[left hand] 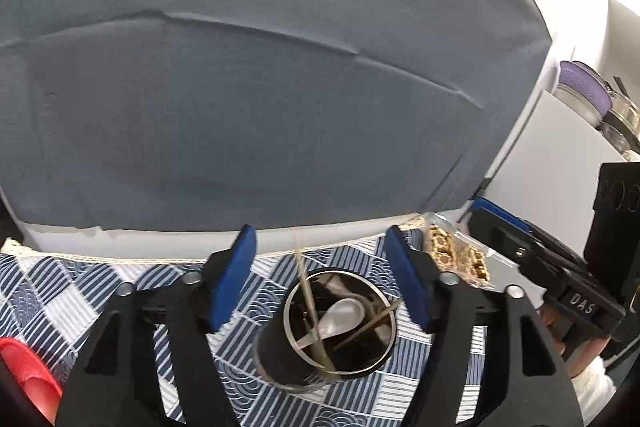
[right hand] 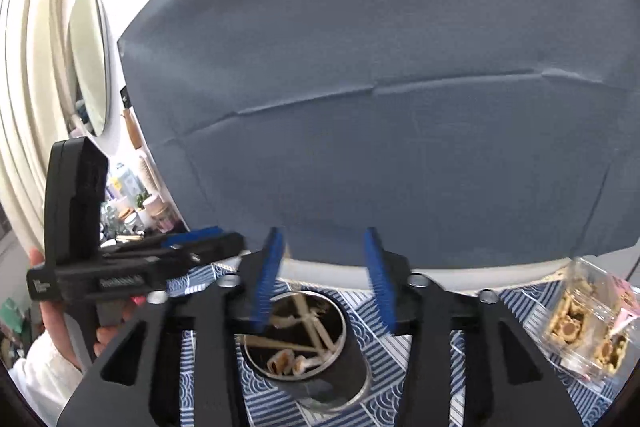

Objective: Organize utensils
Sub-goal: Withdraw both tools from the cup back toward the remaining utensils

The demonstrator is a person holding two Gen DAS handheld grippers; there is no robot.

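Left claw (left hand: 320,279) beside biscuit box (left hand: 456,251), red object (left hand: 28,375).

A lived-in home, at a dressed table against a wall.

A blue-and-white patterned tablecloth (left hand: 80,291) covers the table at the bottom of both views, with a clear plastic box of biscuits (right hand: 588,323) at lower right. In the right wrist view, a round white-framed mirror (right hand: 90,63) hangs at upper left above a cluttered shelf of small bottles and jars (right hand: 132,207); a large grey-blue fabric sheet (left hand: 260,87) fills the background.
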